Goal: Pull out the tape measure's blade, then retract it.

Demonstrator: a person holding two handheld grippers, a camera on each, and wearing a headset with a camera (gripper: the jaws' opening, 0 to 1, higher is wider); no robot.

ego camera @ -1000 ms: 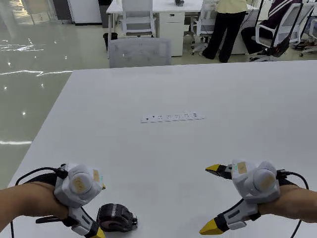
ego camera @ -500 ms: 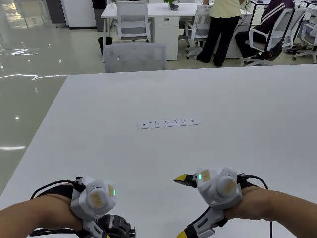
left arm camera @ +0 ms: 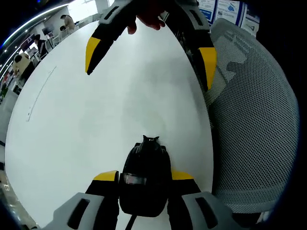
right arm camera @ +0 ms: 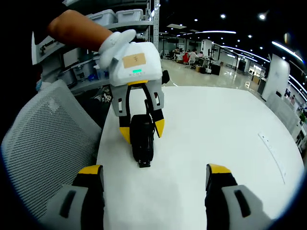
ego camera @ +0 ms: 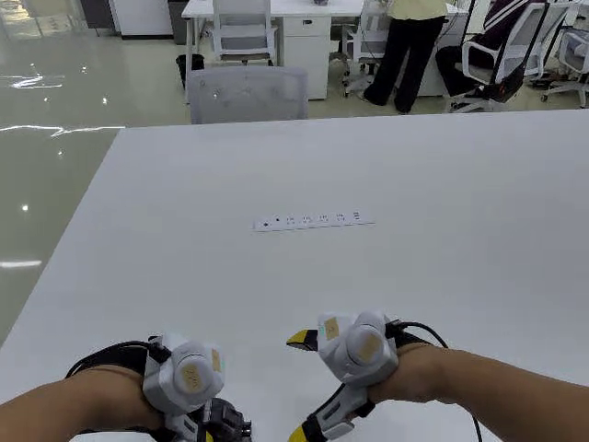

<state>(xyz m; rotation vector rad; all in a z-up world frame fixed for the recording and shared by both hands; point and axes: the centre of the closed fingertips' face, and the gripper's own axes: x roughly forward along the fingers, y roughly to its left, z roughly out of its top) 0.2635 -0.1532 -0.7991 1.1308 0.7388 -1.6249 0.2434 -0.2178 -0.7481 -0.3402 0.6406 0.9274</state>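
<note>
A black tape measure (left arm camera: 144, 163) sits between my left gripper's (left arm camera: 145, 176) yellow-tipped jaws, which are shut on its case, resting on the white table (ego camera: 414, 203) near its front edge. In the head view the left gripper (ego camera: 198, 428) is at the bottom left, with the tape measure (ego camera: 230, 425) partly hidden under it. My right gripper (ego camera: 301, 387) stands open just to the right, its jaws pointing at the tape measure. In the right gripper view, the case (right arm camera: 142, 143) lies ahead of the open right gripper (right arm camera: 154, 170), with its blade end facing it.
A white power strip (ego camera: 313, 220) lies at the table's middle. A grey mesh chair (ego camera: 248, 94) stands at the far edge, another mesh chair back (left arm camera: 254, 120) just behind the near edge. People and office desks (ego camera: 405, 46) are far behind.
My right gripper has moved left, close to the left gripper and the tape measure. The left gripper has stayed by the tape measure. The head camera has shifted.
</note>
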